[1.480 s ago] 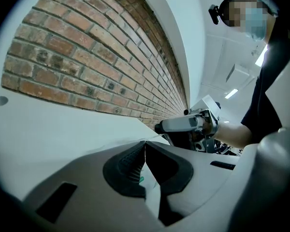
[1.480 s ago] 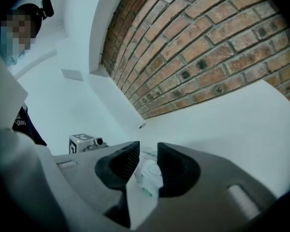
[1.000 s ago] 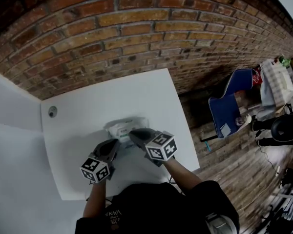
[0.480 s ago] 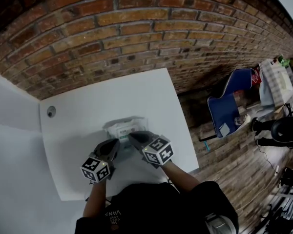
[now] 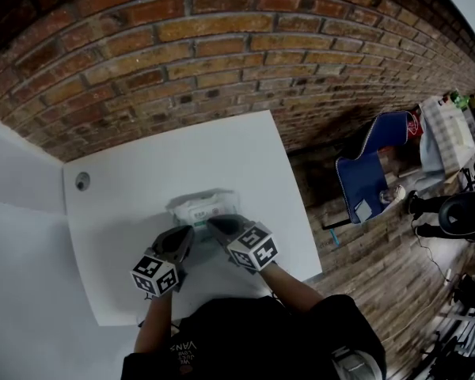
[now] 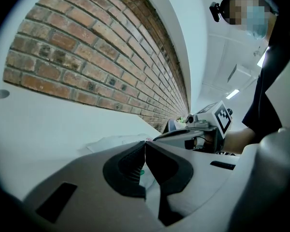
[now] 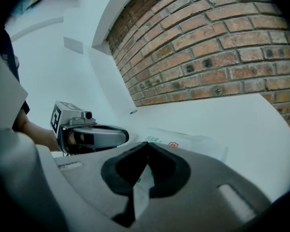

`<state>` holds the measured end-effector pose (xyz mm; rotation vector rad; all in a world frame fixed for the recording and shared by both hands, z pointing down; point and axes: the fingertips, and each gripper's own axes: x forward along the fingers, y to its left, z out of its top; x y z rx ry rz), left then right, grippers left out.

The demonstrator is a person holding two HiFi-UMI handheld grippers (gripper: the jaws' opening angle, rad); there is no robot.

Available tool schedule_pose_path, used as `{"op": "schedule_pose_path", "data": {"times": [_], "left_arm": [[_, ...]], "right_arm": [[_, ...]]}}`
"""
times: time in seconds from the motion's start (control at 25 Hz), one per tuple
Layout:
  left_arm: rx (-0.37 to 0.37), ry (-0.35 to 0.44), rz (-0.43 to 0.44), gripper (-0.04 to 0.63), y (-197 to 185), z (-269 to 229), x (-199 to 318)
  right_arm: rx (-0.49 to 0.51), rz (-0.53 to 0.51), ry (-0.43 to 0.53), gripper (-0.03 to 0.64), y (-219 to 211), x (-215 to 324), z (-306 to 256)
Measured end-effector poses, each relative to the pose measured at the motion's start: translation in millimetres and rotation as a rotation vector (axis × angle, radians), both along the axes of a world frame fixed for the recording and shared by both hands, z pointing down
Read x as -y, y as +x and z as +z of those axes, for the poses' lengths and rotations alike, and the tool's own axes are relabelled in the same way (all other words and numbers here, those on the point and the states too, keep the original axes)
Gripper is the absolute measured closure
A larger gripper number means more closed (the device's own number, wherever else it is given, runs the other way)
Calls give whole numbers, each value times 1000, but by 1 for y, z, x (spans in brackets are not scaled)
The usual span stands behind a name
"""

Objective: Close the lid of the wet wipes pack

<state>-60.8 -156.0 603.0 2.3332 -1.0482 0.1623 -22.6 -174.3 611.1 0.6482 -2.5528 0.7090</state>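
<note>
Lying flat, the pack (image 5: 203, 205) sits beneath left gripper (image 5: 187, 230) and right gripper (image 5: 214, 222).

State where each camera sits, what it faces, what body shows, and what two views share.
Head view: on the head, steeply down at the white table; forearms, left gripper, right gripper.
Left gripper view: on that gripper, along its shut jaws toward brick wall; right forearm.
Right gripper view: likewise, along shut jaws; left forearm.
Shared: all show the wet wipes pack.
</note>
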Motion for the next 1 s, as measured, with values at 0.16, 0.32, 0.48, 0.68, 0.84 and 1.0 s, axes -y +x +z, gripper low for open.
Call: {"op": "schedule_pose_path", "data": {"times": [0.16, 0.32, 0.48, 0.68, 0.84, 1.0], "left_arm": [[-1, -3, 0, 597, 0, -1, -1], [-1, -5, -1, 597, -1, 0, -1], [-1, -9, 0, 597, 0, 2, -2], [-1, -14, -1, 597, -1, 4, -2], [-2, -16, 0, 597, -1, 4, -3], [-3, -18, 2, 597, -1, 5, -2]], "right_arm": [[-11, 7, -5, 618, 1, 0, 1], [-23, 10, -4, 618, 0, 0, 4], [-38, 19, -4, 618, 2, 1, 9], [-56, 14, 3, 618, 0, 1, 13], [-72, 11, 10, 618, 0, 1, 16], [-75, 7, 16, 618, 1, 2, 17]]}}
